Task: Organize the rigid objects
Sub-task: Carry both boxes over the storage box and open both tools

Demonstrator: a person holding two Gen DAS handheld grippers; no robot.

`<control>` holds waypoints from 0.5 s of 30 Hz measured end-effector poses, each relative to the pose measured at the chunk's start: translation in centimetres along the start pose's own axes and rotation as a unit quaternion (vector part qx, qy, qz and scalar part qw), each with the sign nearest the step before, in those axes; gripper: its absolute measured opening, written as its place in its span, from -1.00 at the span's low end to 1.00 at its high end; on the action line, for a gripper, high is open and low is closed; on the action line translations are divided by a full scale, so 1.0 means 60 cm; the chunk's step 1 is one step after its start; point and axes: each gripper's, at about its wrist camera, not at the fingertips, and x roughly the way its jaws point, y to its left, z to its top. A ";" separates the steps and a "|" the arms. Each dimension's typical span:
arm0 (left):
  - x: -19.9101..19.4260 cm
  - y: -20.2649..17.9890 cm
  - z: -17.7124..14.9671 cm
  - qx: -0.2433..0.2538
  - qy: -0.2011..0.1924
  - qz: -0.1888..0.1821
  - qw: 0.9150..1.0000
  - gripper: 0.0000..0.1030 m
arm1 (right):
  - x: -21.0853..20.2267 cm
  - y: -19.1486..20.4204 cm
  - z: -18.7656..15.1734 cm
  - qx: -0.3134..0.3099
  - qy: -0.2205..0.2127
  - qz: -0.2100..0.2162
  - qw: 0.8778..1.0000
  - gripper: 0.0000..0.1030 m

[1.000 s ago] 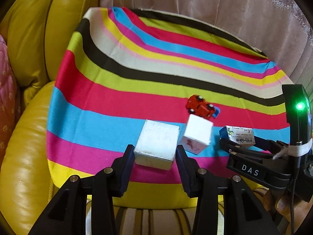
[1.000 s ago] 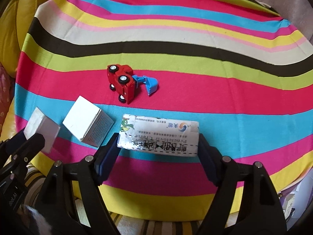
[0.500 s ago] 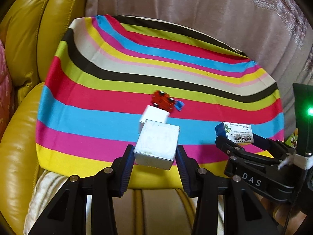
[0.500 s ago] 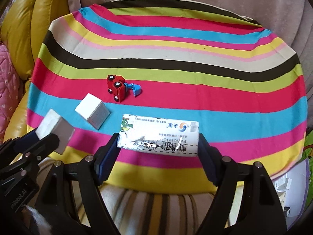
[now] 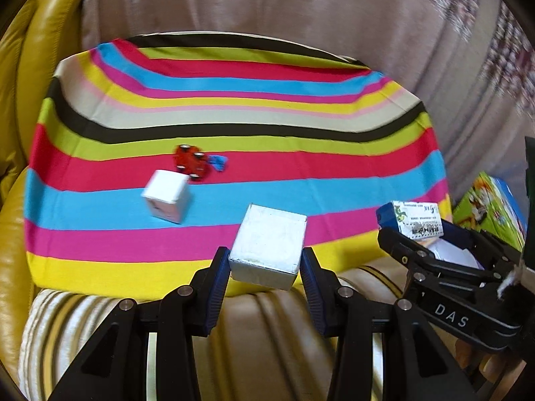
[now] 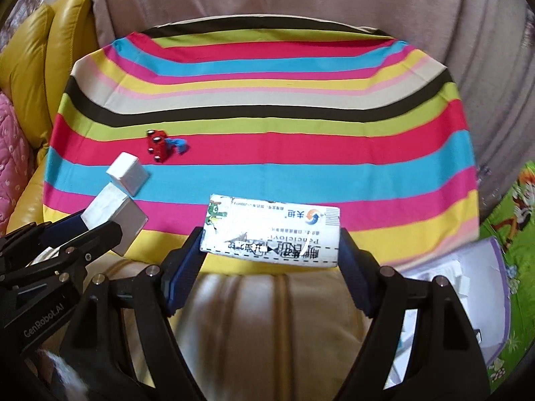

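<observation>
I see a matt striped cloth (image 5: 234, 127), a glossy yellow leather sofa (image 5: 20, 77), matt white cardboard box (image 5: 267, 247), and shiny printed carton (image 6: 271, 230).

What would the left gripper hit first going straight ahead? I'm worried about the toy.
Probably bare striped cloth. The left gripper, shut on its white box, points right of the other white box and red toy; depth is uncertain.
</observation>
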 end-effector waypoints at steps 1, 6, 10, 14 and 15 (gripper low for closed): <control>0.001 -0.012 -0.001 0.008 0.002 -0.003 1.000 -0.15 | -0.005 -0.013 -0.004 0.005 -0.001 -0.005 1.000 0.53; 0.008 -0.055 -0.005 0.031 0.014 -0.015 0.999 -0.15 | -0.025 -0.068 -0.022 0.028 -0.004 -0.021 0.999 0.53; 0.010 -0.087 -0.008 0.047 0.023 -0.026 0.998 -0.15 | -0.034 -0.105 -0.039 0.045 -0.002 -0.029 0.999 0.53; 0.018 -0.128 -0.012 0.068 0.035 -0.038 0.996 -0.15 | -0.040 -0.140 -0.057 0.064 0.002 -0.033 0.997 0.53; 0.019 -0.136 -0.013 0.073 0.036 -0.041 0.996 -0.15 | -0.044 -0.149 -0.062 0.067 0.002 -0.037 0.997 0.53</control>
